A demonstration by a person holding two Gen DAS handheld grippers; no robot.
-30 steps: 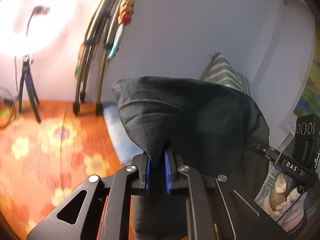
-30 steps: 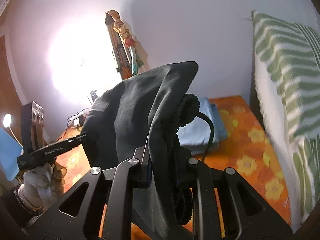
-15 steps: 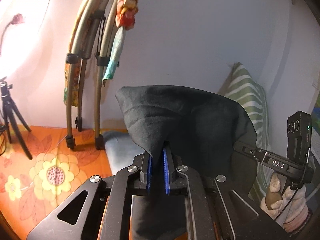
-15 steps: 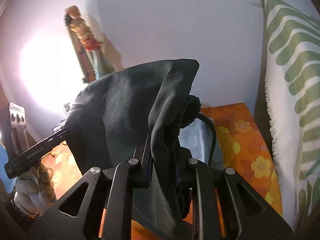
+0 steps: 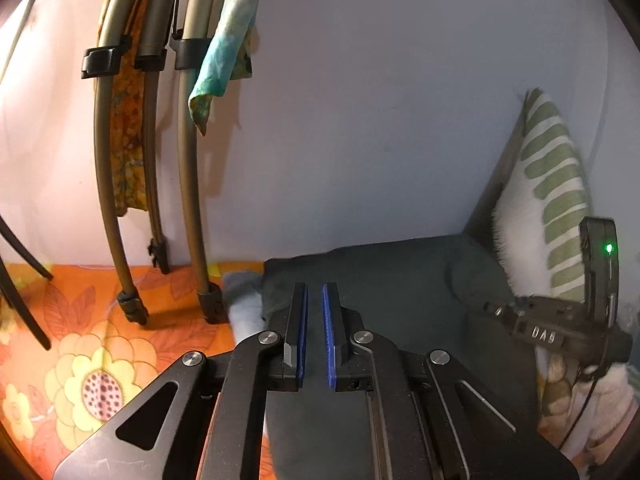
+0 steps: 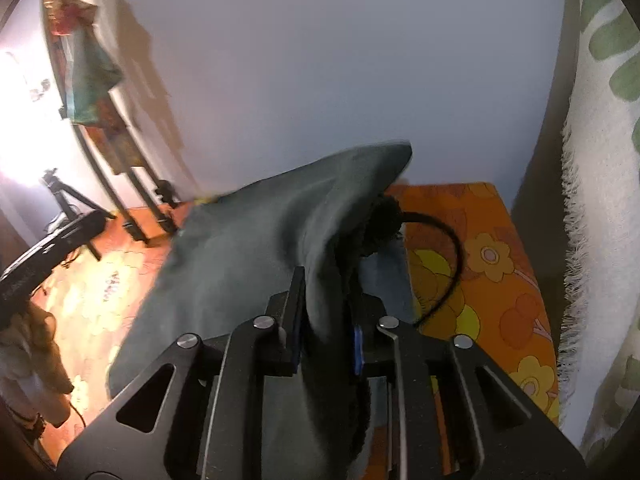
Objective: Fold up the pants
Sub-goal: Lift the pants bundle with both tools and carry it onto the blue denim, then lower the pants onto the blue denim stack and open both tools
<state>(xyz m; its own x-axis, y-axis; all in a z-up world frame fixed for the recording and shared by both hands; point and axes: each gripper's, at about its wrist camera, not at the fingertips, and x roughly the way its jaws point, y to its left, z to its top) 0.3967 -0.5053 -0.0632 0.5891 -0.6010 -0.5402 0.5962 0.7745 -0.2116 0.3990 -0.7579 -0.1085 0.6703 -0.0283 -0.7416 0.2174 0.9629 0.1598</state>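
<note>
The dark grey pants (image 5: 384,280) lie on the orange flowered bed sheet (image 5: 80,360), their far edge near the wall. My left gripper (image 5: 314,300) hovers just above them, its blue pads slightly apart with nothing between them. My right gripper (image 6: 326,300) is still shut on a fold of the pants (image 6: 256,248), near the waistband with its black drawstring (image 6: 440,232), and holds that side raised. The right gripper (image 5: 560,320) also shows at the right of the left wrist view.
A blue folded cloth (image 5: 244,304) lies under the pants' far edge. Tripod legs (image 5: 188,200) stand against the wall at left. A green striped pillow (image 5: 552,192) leans at right. A bright ring light (image 6: 12,120) glares at far left.
The left gripper let go of the pants, and the cloth dropped flat onto the bed. Both grippers moved down and forward toward the wall. The right still holds its fold.
</note>
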